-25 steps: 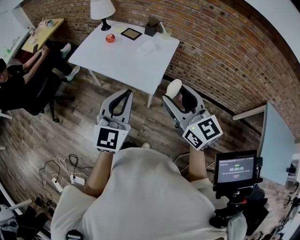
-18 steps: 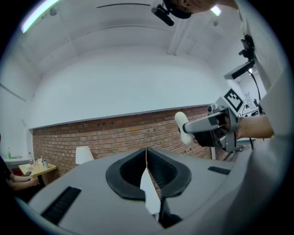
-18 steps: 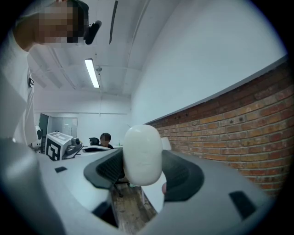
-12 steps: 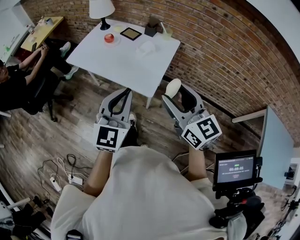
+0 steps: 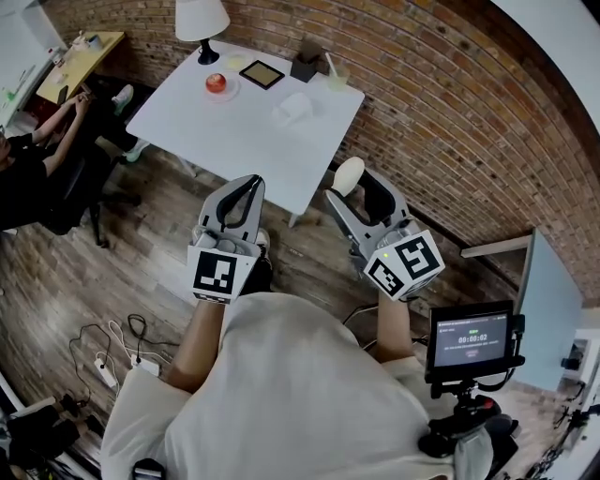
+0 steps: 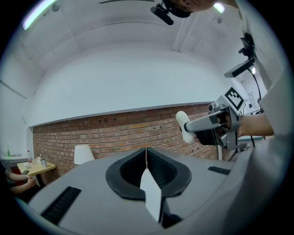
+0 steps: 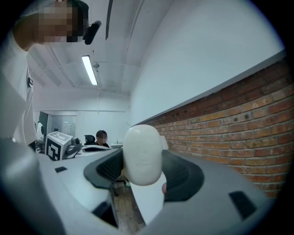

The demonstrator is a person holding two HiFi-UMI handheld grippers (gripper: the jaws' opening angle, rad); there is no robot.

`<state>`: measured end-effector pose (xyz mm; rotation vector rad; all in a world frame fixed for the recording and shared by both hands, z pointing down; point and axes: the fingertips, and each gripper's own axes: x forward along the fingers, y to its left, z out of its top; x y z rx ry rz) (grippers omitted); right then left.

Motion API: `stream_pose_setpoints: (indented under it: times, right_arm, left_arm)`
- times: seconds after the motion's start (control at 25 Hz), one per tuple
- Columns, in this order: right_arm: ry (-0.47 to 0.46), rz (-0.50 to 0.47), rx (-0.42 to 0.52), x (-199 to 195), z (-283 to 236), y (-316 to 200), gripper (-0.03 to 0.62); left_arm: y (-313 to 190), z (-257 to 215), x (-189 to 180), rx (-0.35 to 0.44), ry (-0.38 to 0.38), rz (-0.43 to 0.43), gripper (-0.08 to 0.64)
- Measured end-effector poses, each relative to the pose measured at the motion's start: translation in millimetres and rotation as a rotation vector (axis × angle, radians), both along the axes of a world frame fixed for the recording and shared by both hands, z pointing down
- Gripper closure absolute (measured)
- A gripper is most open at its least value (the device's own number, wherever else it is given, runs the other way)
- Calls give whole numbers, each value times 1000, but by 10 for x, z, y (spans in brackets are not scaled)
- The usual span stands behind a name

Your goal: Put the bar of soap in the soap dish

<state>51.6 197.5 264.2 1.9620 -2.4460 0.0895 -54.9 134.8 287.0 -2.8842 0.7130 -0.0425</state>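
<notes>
My right gripper (image 5: 357,186) is shut on a white oval bar of soap (image 5: 348,173), held upright over the wooden floor; the soap (image 7: 142,155) fills the middle of the right gripper view. My left gripper (image 5: 247,182) is shut with nothing in it, its jaws meeting in a thin line (image 6: 146,155), level with the right one. Ahead stands a white table (image 5: 216,122). On it are a small dark-rimmed square dish (image 5: 262,73) and a red object on a clear plate (image 5: 217,83). Which one is the soap dish I cannot tell.
The table also carries a white lamp (image 5: 202,21), a black box (image 5: 304,62), a pale cup (image 5: 337,77) and a white crumpled thing (image 5: 292,105). A brick wall (image 5: 441,112) runs behind. A seated person (image 5: 33,169) is at the left; cables (image 5: 117,352) lie on the floor.
The table has slid slightly left and nearer in the head view. Both grippers keep their pose, and the soap stays in the right one.
</notes>
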Motion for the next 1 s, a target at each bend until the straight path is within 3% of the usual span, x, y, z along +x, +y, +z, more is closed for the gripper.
stream_pose_setpoints:
  times: [0.28,1.0]
  right_arm:
    - [3,2,-23,106,35,-337,328]
    - [21,-5,-93,681,102,-1794,328]
  left_arm:
    - [-331,-9,118,0,4,6,546]
    - [-1740,90,690,-67,-21,17,546]
